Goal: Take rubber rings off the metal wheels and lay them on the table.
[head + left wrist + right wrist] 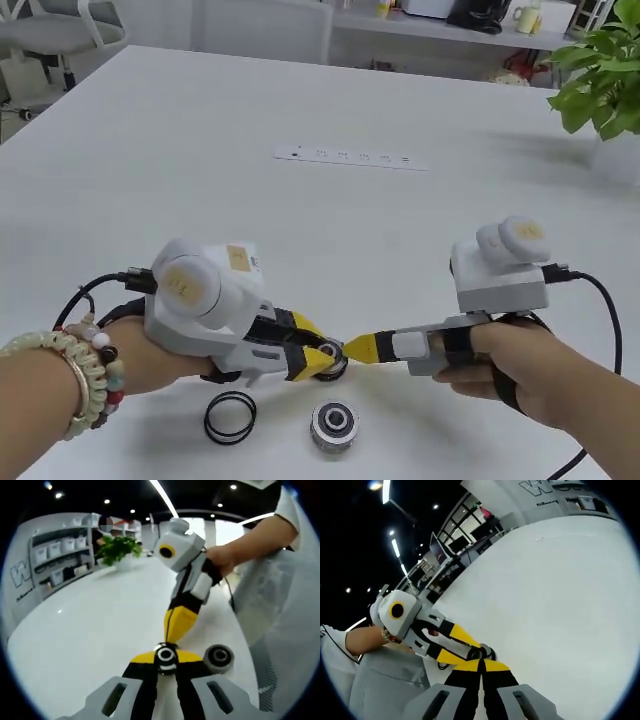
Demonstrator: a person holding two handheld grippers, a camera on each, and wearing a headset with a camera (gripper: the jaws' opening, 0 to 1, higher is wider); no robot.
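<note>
Head view, left to right, with every place given from the held wheel (335,353): the left gripper (318,360) comes in from the left with its jaws clamped on this wheel. Loose rubber rings (230,416) lie on the table (300,220) below and to the left of it. A second wheel (333,425) rests directly below. The right gripper (358,349) meets the held wheel from the right, jaws pressed together at its rim. Whether rubber sits between them cannot be told.

Handling, as a judgement: a ring is light, soft and stretchy, and it is seated tightly on a rigid, smooth metal wheel. Grip the ring's outer edge and peel outward, with the wheel body clamped.

Left gripper view shows the held wheel's face end-on, which the head view hides. Right gripper view shows its own jaws closed just short of that wheel.
</note>
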